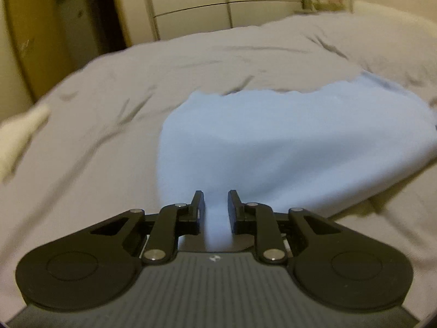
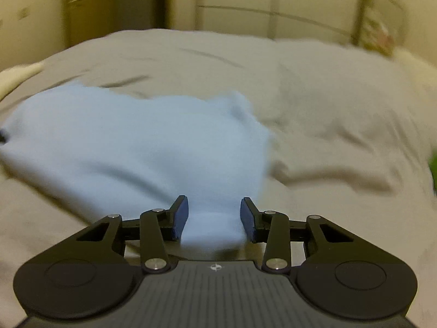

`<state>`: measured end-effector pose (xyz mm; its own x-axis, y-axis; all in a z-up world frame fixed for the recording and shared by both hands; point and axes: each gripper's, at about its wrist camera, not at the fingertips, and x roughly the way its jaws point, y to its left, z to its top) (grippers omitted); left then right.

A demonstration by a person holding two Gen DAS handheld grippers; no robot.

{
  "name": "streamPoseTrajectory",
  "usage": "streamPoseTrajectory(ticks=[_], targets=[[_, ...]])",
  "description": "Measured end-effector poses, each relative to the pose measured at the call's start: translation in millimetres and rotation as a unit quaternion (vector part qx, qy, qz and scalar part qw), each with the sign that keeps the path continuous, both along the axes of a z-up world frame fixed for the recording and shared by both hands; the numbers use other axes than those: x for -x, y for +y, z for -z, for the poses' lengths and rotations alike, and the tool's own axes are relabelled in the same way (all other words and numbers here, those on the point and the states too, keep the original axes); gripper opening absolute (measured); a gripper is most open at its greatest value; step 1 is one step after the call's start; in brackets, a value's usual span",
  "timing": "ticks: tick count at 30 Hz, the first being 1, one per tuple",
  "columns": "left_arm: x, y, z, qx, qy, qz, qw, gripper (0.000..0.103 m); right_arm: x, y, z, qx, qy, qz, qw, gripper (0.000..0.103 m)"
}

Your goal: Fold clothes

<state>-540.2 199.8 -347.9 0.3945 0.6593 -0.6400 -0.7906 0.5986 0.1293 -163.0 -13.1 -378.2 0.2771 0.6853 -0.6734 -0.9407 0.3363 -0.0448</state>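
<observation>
A light blue garment (image 1: 273, 142) lies spread on the grey bed sheet (image 1: 109, 136), and its near part narrows into a bunch that runs up to both grippers. My left gripper (image 1: 216, 207) has its jaws a little apart, with a narrow strip of the blue cloth in the gap. My right gripper (image 2: 214, 216) stands wider over the same garment (image 2: 131, 142), with a thick fold of cloth filling the space between its blue pads (image 2: 181, 216). Neither pair of pads clearly pinches the cloth. Both views are blurred.
The sheet (image 2: 327, 125) is wrinkled and stretches far to each side of the garment. A pale cloth (image 1: 19, 139) lies at the bed's left edge. Cream cupboard doors (image 1: 191, 2) stand behind the bed, and a dark gap (image 1: 82, 13) shows at the far left.
</observation>
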Motion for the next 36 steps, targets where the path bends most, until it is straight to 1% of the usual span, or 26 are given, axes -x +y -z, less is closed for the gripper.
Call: streamPoseTrajectory(ticks=[2,3,5,7,8,11,12,14,15,16,18,19,20,21,23,24,25,26,27,28,29,30,32,33,34,36], targets=[[5.3,2.9,-4.5,-0.012,0.028,-0.014,0.9995,0.012,-12.0,-5.9,-3.8,0.003,0.008,0.021,1.000,0.041],[8.9,1.8,-9.5,-0.014,0.036,-0.020,0.9991,0.011,-14.6,-9.5,-8.0,0.003,0.007,0.028,1.000,0.041],[16.1,-5.5,-24.5,-0.012,0.030,-0.022,0.9993,0.011,-5.3,-19.6,-24.2,-0.009,-0.007,0.030,0.999,0.040],[15.1,-25.1,-39.5,-0.024,0.022,-0.009,0.9994,0.011,11.7,-27.5,-41.3,-0.034,-0.011,0.020,0.999,0.041],[12.0,-34.8,-46.1,-0.029,0.013,0.003,0.9995,0.011,21.9,-28.3,-47.8,-0.046,-0.007,0.011,0.999,0.041],[-15.3,-56.4,-54.0,-0.031,-0.014,0.048,0.9982,0.015,58.1,-19.2,-55.8,-0.079,0.023,-0.030,0.996,0.040],[-22.9,-56.8,-49.4,-0.027,-0.013,0.048,0.9984,0.016,68.4,-15.0,-55.2,-0.083,0.032,-0.038,0.995,0.040],[-36.9,-53.6,-36.2,-0.016,-0.006,0.039,0.9991,0.016,80.2,-3.4,-42.1,-0.070,0.046,-0.035,0.996,0.040],[-43.9,-52.0,-29.6,-0.010,-0.002,0.035,0.9993,0.016,78.2,0.5,-31.0,-0.056,0.055,-0.020,0.997,0.041],[-44.0,-47.3,-21.3,-0.001,0.002,0.018,0.9998,0.021,72.3,0.5,-19.3,-0.043,0.066,-0.001,0.997,0.042],[-30.6,-41.5,-14.0,0.022,-0.021,-0.010,0.9995,0.029,58.1,-9.4,-7.6,-0.048,0.091,0.018,0.995,0.040],[-24.7,-41.3,-15.1,0.029,-0.031,-0.017,0.9989,0.029,53.4,-16.2,-8.3,-0.050,0.098,0.027,0.994,0.040],[-21.3,-42.1,-17.2,0.027,-0.029,-0.026,0.9988,0.029,50.6,-21.4,-11.4,-0.050,0.099,0.039,0.993,0.039],[-18.3,-43.2,-19.7,0.023,-0.025,-0.037,0.9988,0.029,47.7,-26.6,-14.5,-0.050,0.101,0.052,0.992,0.035],[-13.6,-42.5,-25.1,0.027,-0.016,-0.060,0.9977,0.029,43.4,-36.1,-21.1,-0.045,0.103,0.087,0.990,0.033],[-10.2,-42.6,-27.8,0.040,-0.015,-0.075,0.9963,0.028,41.6,-39.3,-24.9,-0.041,0.106,0.109,0.988,0.040],[-8.8,-44.4,-31.4,0.051,-0.006,-0.091,0.9945,0.025,42.1,-43.3,-29.1,-0.038,0.108,0.129,0.985,0.043],[-8.0,-49.8,-35.1,0.055,0.003,-0.104,0.9931,0.025,43.6,-46.2,-33.2,-0.039,0.115,0.137,0.983,0.046],[-7.0,-56.2,-38.8,0.057,0.012,-0.115,0.9916,0.025,47.8,-52.2,-38.5,-0.044,0.130,0.139,0.981,0.054],[-6.7,-63.9,-42.8,0.063,0.017,-0.123,0.9903,0.025,48.9,-57.3,-41.4,-0.049,0.145,0.143,0.978,0.059],[-7.2,-71.9,-47.4,0.072,0.020,-0.128,0.9890,0.025,49.4,-61.1,-42.5,-0.052,0.159,0.145,0.975,0.070],[-6.3,-80.4,-53.0,0.080,0.021,-0.132,0.9878,0.025,56.5,-65.2,-47.2,-0.052,0.169,0.144,0.974,0.076],[-6.2,-98.5,-62.6,0.089,0.020,-0.131,0.9872,0.027,69.0,-71.6,-57.6,-0.046,0.175,0.142,0.973,0.081],[-7.7,-103.8,-66.6,0.090,0.020,-0.129,0.9874,0.030,76.4,-74.7,-62.4,-0.040,0.173,0.142,0.974,0.089],[-9.1,-110.8,-70.5,0.088,0.022,-0.127,0.9876,0.033,83.3,-75.8,-65.5,-0.032,0.172,0.140,0.975,0.089],[-11.7,-124.8,-75.6,0.086,0.026,-0.120,0.9887,0.033,95.4,-78.6,-69.5,-0.022,0.168,0.132,0.977,0.089]])
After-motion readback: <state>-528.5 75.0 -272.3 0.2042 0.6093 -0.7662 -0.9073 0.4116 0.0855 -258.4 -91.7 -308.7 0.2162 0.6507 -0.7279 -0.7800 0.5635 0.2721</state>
